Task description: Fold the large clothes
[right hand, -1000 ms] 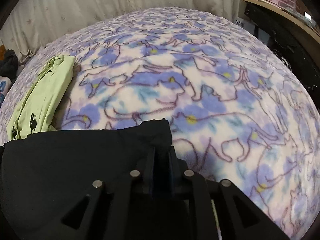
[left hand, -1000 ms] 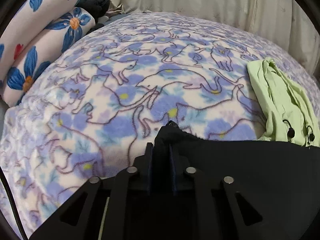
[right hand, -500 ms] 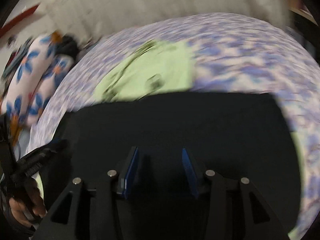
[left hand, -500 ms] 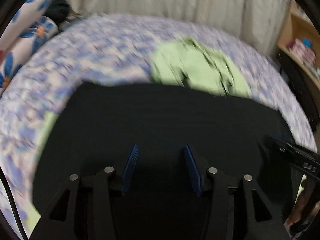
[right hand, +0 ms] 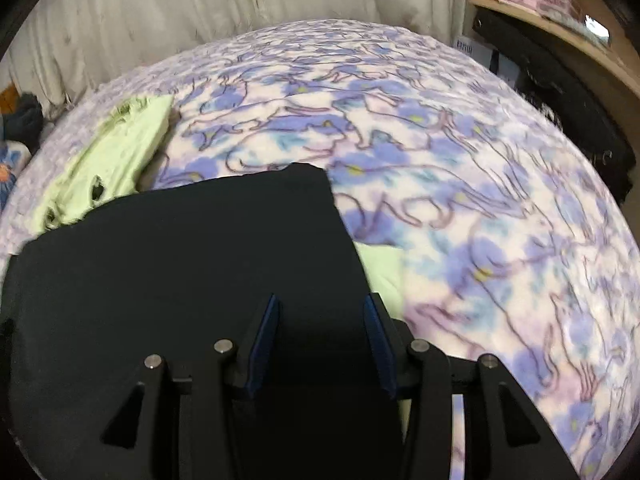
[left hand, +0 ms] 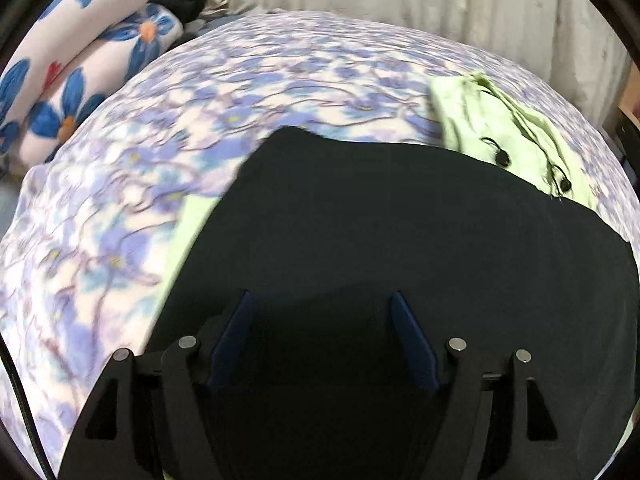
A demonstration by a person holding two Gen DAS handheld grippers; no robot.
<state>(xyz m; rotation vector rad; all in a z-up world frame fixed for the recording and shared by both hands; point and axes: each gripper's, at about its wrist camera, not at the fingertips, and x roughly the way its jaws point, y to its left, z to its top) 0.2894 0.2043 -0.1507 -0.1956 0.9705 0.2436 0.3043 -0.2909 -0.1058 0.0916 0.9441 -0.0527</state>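
Looking down along both claws, I see the black garment (left hand: 400,220) spread flat on the bed's cat-print fleece blanket (left hand: 120,200), lying directly under and ahead of me, its long axis running left to right across the near half of the bed. My left claw (left hand: 320,344) has its blue pads standing well apart, having just been opening, and nothing is pinched between them; only the flat black cloth lies beneath the gap. My right claw (right hand: 320,344) is parted too, less widely, after opening a moment ago, and it also grips nothing. In the left view the garment's far left corner (left hand: 292,132) peaks up ahead of the left claw; in the right view its far right corner (right hand: 308,172) sits just beyond the right claw, so each hand is nearest its own end of the cloth. I judge the next fold turns on that: each claw has an edge on its own side, and the garment's right edge runs close beside my right claw. A light green garment (left hand: 500,128) lies folded at the far side, its near edge touching or tucked under the black cloth; more pale green (right hand: 380,268) peeks out beside the black edges on both sides, and I cannot tell whether that is another layer or a sheet. The garment's near edge is cut off behind my claws, and motion blur softens the edges. Flowered pillows (left hand: 80,60) sit far left.
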